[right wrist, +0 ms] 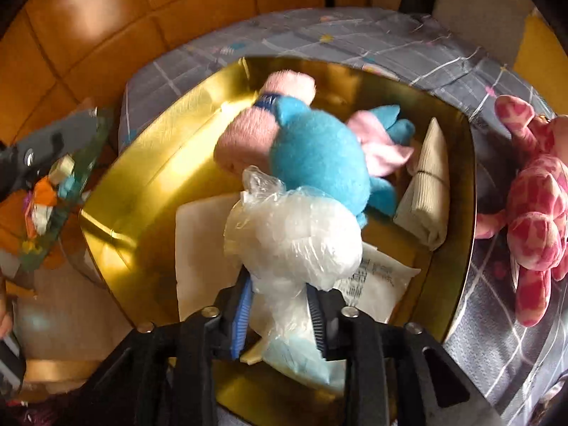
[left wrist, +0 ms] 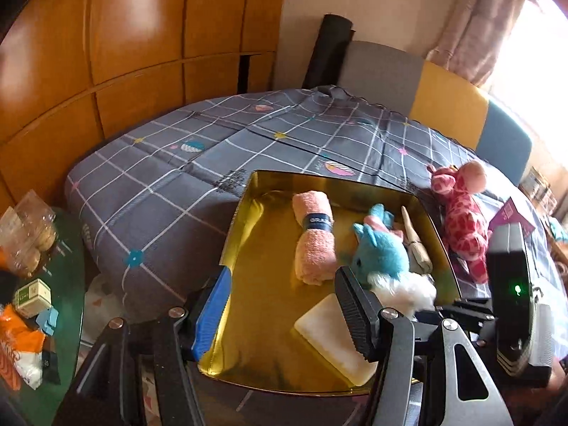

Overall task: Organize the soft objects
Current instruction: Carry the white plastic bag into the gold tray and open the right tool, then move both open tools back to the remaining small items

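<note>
Over gold tray (right wrist: 149,163) | R hand-held gripper (right wrist: 280,314) clamps plastic-wrapped white bag (right wrist: 294,234) | L hand-held gripper (left wrist: 284,316) apart, empty

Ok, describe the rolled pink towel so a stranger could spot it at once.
On the checked bedspread sits a gold tray. In it, toward its far end, lies the rolled pink towel, just left of the blue plush toy. It alone is a plain roll with a dark band around its middle.

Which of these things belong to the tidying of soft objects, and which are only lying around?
Job:
- gold tray
- rolled pink towel
- blue plush toy
- bagged white stuffing between the right gripper fingers
- pink giraffe plush, not in the tray

Lying about:
- snack packets on the green side table
- purple card
</note>
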A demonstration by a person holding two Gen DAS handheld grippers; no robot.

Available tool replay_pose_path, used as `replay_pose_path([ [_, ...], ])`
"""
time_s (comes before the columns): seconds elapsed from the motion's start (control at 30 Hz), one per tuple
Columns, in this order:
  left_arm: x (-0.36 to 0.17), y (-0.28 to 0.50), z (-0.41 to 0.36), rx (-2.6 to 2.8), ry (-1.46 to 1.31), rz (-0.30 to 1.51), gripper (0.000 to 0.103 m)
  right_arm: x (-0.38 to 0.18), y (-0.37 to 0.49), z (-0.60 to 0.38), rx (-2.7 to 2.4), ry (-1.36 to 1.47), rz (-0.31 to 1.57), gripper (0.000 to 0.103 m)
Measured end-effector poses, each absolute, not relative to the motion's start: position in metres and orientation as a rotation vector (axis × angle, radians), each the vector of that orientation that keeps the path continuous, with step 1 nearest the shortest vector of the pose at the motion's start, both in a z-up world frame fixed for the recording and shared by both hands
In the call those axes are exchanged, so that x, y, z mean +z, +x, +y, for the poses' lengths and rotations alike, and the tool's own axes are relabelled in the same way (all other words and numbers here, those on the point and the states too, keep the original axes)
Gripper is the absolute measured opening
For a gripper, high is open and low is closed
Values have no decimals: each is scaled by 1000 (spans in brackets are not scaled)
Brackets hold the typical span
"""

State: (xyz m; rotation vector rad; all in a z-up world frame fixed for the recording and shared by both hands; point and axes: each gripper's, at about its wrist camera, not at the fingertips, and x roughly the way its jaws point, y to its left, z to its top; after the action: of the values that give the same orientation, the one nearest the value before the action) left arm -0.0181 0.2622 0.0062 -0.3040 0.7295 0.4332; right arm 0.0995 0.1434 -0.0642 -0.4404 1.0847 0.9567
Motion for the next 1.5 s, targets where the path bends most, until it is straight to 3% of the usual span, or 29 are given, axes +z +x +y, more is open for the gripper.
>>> replay_pose_path([
  [0.13, 7, -15, 253, 414, -280, 724, 62, -57, 95, 133, 962, -409, 1070, 43],
  [1.07, 25, -8, 194, 293, -184, 714, 62, 21, 84, 22, 674, -209, 814, 43],
  [1.5, 36, 19, 144, 167, -90, 713, 62, 39, 102, -87, 417, -147, 769, 43],
])
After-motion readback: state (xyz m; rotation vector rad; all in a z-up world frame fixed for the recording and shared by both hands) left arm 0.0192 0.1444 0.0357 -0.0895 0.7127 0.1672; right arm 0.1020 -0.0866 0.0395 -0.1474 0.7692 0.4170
